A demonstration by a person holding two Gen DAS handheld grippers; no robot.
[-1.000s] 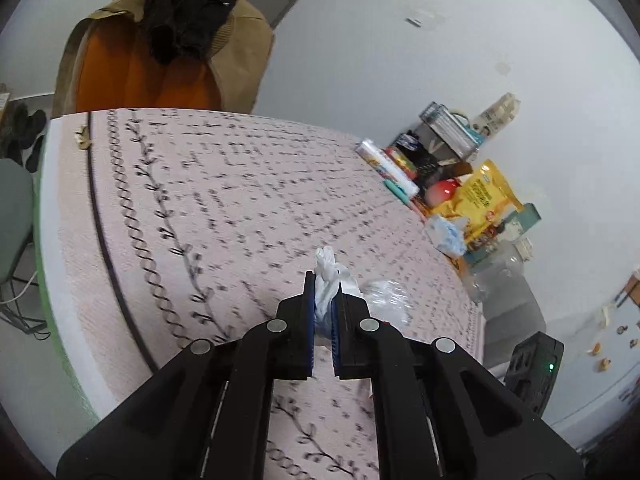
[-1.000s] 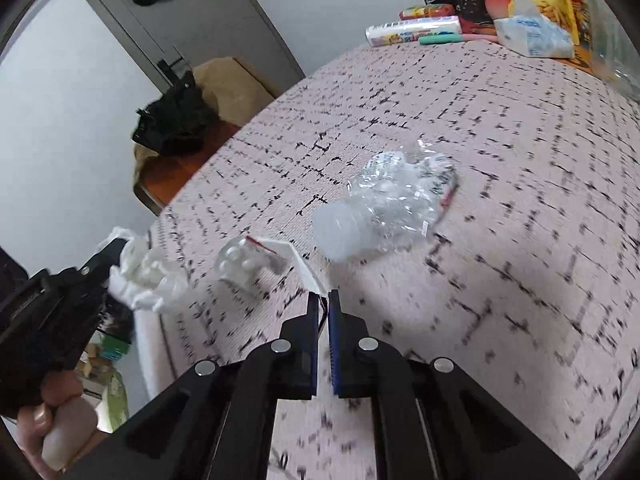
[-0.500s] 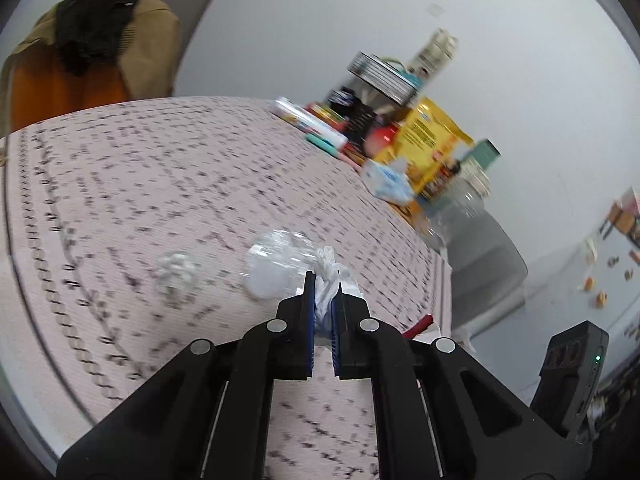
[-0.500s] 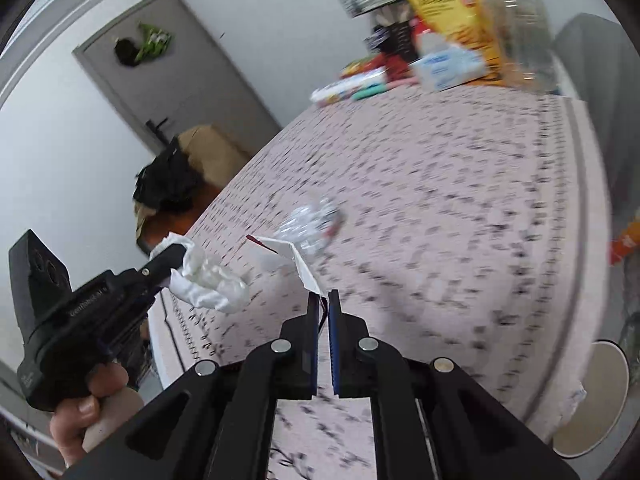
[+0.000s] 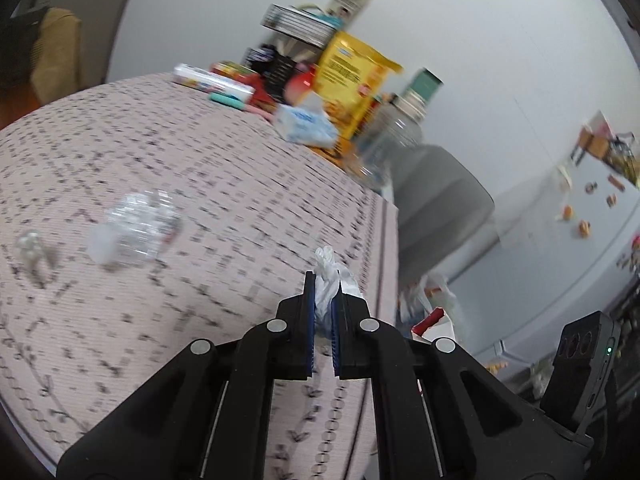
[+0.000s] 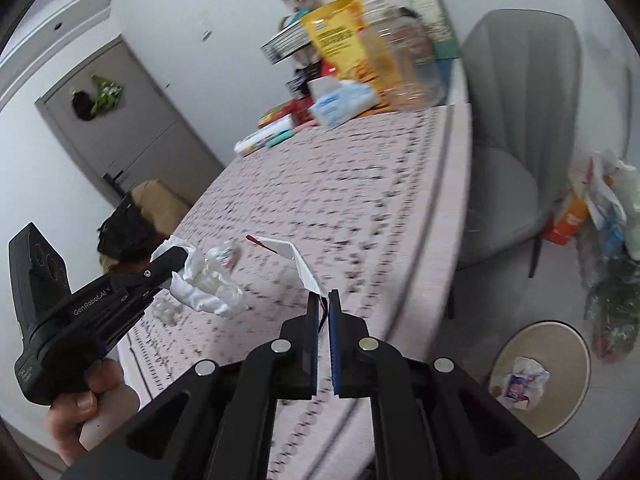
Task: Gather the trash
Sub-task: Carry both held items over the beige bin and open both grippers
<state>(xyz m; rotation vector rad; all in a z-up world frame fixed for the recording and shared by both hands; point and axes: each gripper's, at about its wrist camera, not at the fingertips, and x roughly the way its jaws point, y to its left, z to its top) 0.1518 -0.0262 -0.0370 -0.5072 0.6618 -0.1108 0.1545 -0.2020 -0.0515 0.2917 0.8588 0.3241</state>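
Lying in bin (image 6: pixel 576 412): crumpled wrappers (image 6: pixel 522 380).

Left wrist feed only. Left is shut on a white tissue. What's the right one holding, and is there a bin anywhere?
Observer: The right gripper is shut on a folded white wrapper with a red edge.
Operator: Bin?
Observer: There's a round beige bin on the floor, beyond the table edge near the grey chair.
Operator: Empty?
Observer: No, crumpled trash already lies in it.
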